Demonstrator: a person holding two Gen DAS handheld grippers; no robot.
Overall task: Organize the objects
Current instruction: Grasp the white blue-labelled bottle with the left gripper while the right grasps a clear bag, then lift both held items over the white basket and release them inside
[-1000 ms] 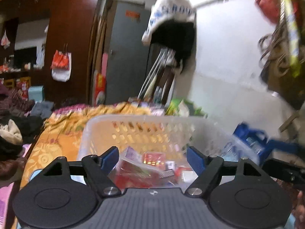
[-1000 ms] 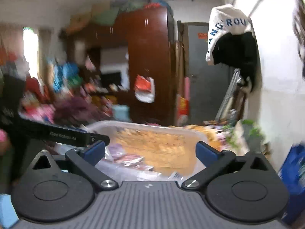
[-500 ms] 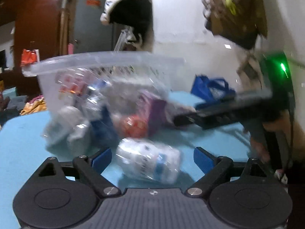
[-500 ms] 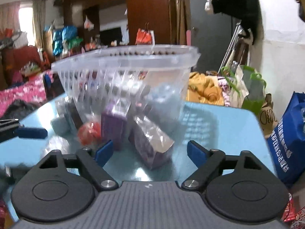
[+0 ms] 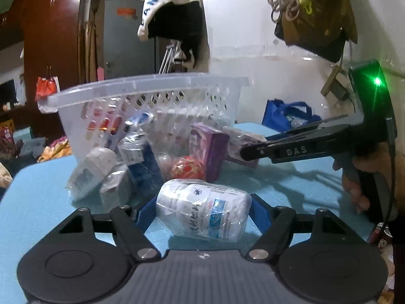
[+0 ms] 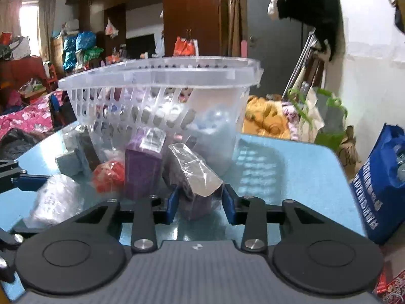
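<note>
- On the blue counter [image 5: 38,192]: clear slotted basket [image 5: 152,93] at the back, a heap of plastic-wrapped items piled against its near wall.
- Heap, left wrist view: white bottle [image 5: 91,169] leaning at left, blue box [image 5: 146,167], red round item [image 5: 184,167], upright purple box [image 5: 210,149].
- More packets sit inside the basket; seen only through the slots, can't identify them.
- Left claw [image 5: 200,212]: jaws closing, wrapped white bottle with blue label [image 5: 202,210] lying on its side between them. Blue pads at or almost at its ends; contact hard to confirm through the crinkled wrap.
- Right claw [image 6: 198,200]: jaws closing narrow on the near end of a wrapped dark purple packet [image 6: 195,177], pads against the wrap on both sides. Packet lies on the counter, just right of the upright purple box [image 6: 141,167].
- Obstruction: heap and basket directly behind both targets; the purple box is tight beside the right claw's left finger.
- Right claw's fingers reach in from the right in the left wrist view; a hand [image 5: 354,187] grips its handle, green light on the body.
- Both claws angled slightly down, low over the counter.
- Background: blue bag [image 6: 379,185] off the counter's right edge, dark wardrobe [image 5: 50,50], hat [image 5: 174,7] hung on the wall.
</note>
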